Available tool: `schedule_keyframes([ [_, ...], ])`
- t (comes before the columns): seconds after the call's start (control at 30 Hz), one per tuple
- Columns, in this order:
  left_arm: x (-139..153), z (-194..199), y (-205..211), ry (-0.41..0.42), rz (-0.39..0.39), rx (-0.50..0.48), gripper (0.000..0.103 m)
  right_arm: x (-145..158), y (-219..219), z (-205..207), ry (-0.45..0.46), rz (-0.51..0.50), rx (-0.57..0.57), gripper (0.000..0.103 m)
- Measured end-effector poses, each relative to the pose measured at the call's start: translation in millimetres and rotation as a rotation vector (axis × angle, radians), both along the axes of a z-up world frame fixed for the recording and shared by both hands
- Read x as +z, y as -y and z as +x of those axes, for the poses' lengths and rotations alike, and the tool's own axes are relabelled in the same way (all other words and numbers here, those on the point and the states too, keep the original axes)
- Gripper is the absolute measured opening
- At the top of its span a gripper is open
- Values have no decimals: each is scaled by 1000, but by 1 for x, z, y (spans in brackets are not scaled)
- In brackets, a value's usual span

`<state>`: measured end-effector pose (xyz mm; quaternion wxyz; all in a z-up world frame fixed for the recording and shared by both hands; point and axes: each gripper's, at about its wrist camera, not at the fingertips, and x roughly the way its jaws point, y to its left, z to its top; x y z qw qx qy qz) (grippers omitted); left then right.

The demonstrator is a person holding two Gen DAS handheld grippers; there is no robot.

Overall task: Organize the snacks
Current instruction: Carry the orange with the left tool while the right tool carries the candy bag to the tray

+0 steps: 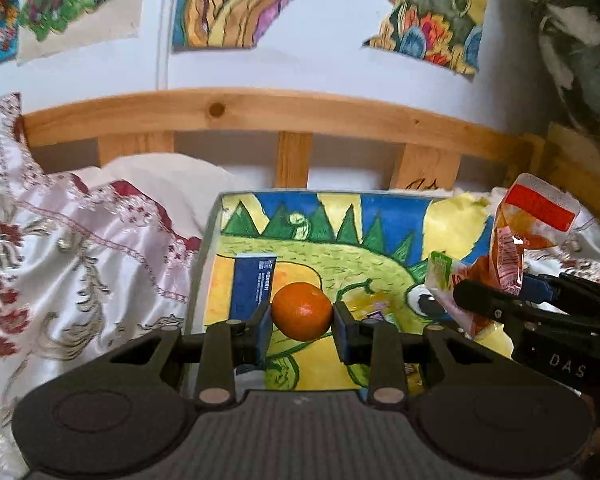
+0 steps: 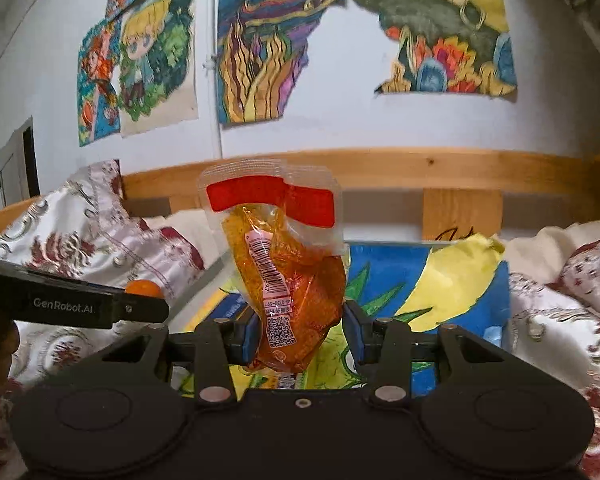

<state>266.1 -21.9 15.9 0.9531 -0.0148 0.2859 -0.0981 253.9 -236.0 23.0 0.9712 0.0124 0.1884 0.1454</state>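
My left gripper (image 1: 302,320) is shut on an orange mandarin (image 1: 302,311), held above a painted board (image 1: 372,240) lying on the bed. A blue box (image 1: 252,284) stands on the board just behind my left finger. My right gripper (image 2: 298,332) is shut on a clear snack pouch (image 2: 288,280) with orange contents and a red strip, held upright above the same board (image 2: 432,284). The right gripper (image 1: 512,300) and its pouch (image 1: 516,240) show at the right of the left wrist view. The mandarin (image 2: 144,288) peeks over the left gripper in the right wrist view.
A patterned satin quilt (image 1: 80,264) covers the bed around the board. A wooden bed rail (image 1: 260,114) runs along the wall behind. A green-and-white packet (image 1: 444,276) sits by the right gripper. Paintings (image 2: 260,40) hang on the wall.
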Motion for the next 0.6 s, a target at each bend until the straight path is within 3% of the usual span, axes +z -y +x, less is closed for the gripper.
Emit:
schedule_keyframes([
  [0.3,-54,31,4,-86,-58,-39,35,-43,2,24,-121,-18,-47,45],
  [0.6,-68,38,2,-115,-84,-53,35,-51,3,26,-145,-16,-69,45],
])
